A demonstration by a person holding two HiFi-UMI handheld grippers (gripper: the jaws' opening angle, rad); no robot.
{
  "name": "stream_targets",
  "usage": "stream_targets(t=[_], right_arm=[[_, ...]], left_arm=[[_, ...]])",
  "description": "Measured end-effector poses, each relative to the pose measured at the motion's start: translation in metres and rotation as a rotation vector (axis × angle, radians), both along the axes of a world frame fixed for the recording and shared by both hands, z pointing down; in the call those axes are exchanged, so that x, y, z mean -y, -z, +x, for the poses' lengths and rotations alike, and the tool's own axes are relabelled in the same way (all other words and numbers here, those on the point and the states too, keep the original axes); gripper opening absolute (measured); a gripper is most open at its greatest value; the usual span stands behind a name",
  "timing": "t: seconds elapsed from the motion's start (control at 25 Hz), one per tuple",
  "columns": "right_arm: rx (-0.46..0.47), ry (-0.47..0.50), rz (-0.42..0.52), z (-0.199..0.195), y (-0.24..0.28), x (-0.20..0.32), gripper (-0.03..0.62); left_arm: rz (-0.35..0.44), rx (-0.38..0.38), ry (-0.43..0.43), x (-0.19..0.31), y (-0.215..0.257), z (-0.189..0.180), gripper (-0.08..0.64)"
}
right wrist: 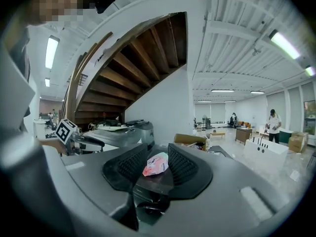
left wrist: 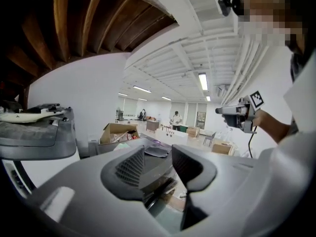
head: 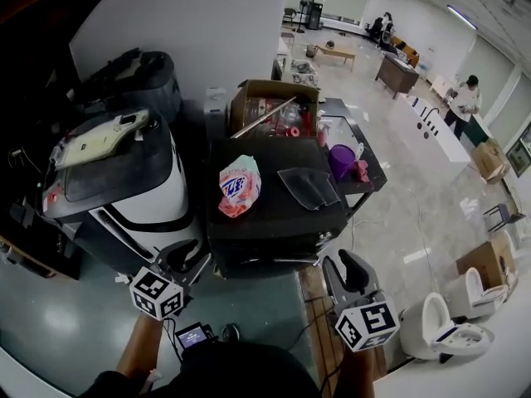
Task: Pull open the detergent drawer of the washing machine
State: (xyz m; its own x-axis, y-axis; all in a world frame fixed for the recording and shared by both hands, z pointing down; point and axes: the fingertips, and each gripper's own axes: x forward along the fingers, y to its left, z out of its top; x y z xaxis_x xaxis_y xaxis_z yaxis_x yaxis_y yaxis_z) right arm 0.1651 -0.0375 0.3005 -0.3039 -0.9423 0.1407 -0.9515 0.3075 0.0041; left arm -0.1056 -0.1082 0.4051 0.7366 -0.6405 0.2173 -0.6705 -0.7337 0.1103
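The black washing machine (head: 274,222) stands in the middle of the head view, seen from above. Its front (head: 265,254) faces me, and I cannot pick out the detergent drawer. A pink detergent bag (head: 239,186) and a grey cloth (head: 309,186) lie on its top. My left gripper (head: 184,255) hovers short of the machine's front left corner, jaws apart and empty. My right gripper (head: 345,264) hangs off the front right corner, also apart and empty. In the right gripper view the bag (right wrist: 156,165) shows far off between the jaws (right wrist: 158,167). The left gripper (left wrist: 158,166) looks along the machine's top.
A white and black machine (head: 116,181) stands close on the left. Behind the washer sits an open cardboard box (head: 274,106), and a purple container (head: 341,160) stands on a dark tray to the right. White toilets (head: 448,330) stand at lower right. People work far off.
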Motion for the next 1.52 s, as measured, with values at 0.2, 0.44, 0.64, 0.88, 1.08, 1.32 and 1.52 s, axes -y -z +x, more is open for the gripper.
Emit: stream_targets(t=[0.2, 0.44, 0.64, 0.88, 1.08, 1.32, 1.52], right_arm=[[-0.016, -0.04, 0.003, -0.017, 0.002, 0.01, 0.129], [-0.045, -0.05, -0.025, -0.028, -0.001, 0.02, 0.129], [-0.065, -0.028, -0.036, -0.033, 0.001, 0.035, 0.129], [-0.066, 0.054, -0.024, -0.034, 0.005, 0.066, 0.129], [-0.063, 0.143, -0.019, -0.032, 0.009, 0.093, 0.129], [-0.07, 0.229, -0.034, -0.021, 0.007, 0.117, 0.129], [-0.084, 0.274, -0.061, -0.009, -0.001, 0.132, 0.129]], left_arm=[[0.009, -0.018, -0.05, 0.026, -0.002, -0.009, 0.183], [-0.018, -0.053, -0.052, 0.041, -0.014, -0.019, 0.183], [-0.043, -0.075, -0.029, 0.045, -0.023, -0.026, 0.183], [-0.069, -0.096, 0.058, 0.051, -0.03, -0.035, 0.183], [-0.107, -0.123, 0.151, 0.052, -0.04, -0.034, 0.183], [-0.224, -0.242, 0.236, 0.057, -0.071, -0.02, 0.183], [-0.303, -0.31, 0.276, 0.061, -0.11, -0.003, 0.183]])
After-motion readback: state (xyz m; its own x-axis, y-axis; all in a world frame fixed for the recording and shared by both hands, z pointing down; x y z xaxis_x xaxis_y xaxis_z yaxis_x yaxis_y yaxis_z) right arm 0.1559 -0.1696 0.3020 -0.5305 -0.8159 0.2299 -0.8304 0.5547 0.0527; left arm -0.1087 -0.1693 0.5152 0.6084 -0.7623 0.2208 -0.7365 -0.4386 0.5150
